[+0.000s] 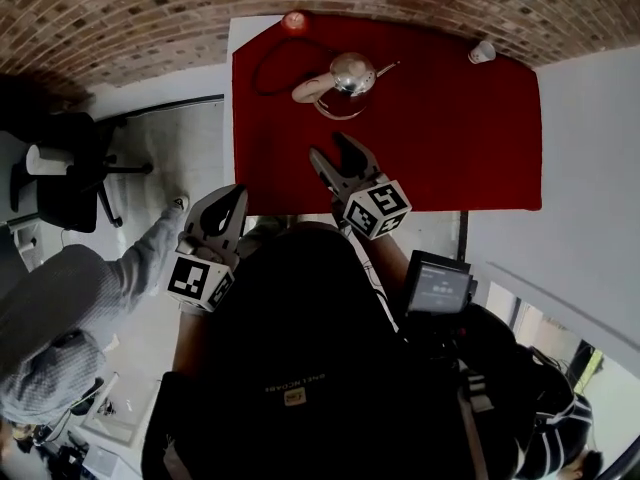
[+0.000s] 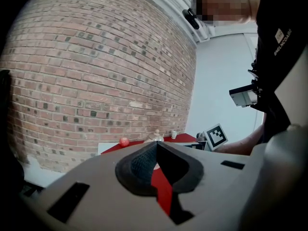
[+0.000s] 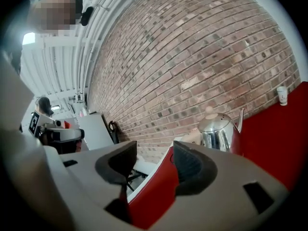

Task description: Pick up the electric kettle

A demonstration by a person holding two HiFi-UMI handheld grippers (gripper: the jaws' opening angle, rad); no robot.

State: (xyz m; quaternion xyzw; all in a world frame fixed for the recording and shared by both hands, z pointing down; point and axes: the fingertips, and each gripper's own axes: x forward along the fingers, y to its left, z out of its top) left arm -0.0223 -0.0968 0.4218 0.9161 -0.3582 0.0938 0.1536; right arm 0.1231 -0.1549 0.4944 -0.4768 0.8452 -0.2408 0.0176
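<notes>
The electric kettle [image 1: 347, 76] is shiny steel with a cream handle [image 1: 308, 90] and stands at the back of the red-covered table [image 1: 450, 138]. A black cord loops to its left. My right gripper [image 1: 330, 146] hovers over the table's near half, short of the kettle, jaws open with nothing between them. In the right gripper view [image 3: 154, 158] the kettle [image 3: 219, 131] sits ahead and to the right. My left gripper [image 1: 228, 206] is off the table's front left corner. Its jaws are shut and empty in the left gripper view [image 2: 155, 145], with the kettle [image 2: 156, 137] small and far beyond the tips.
A red round object [image 1: 294, 21] lies at the table's back edge and a small white cup [image 1: 481, 52] at the back right. A brick wall runs behind. A black office chair [image 1: 70, 173] and a person's grey sleeve [image 1: 70, 288] are at the left.
</notes>
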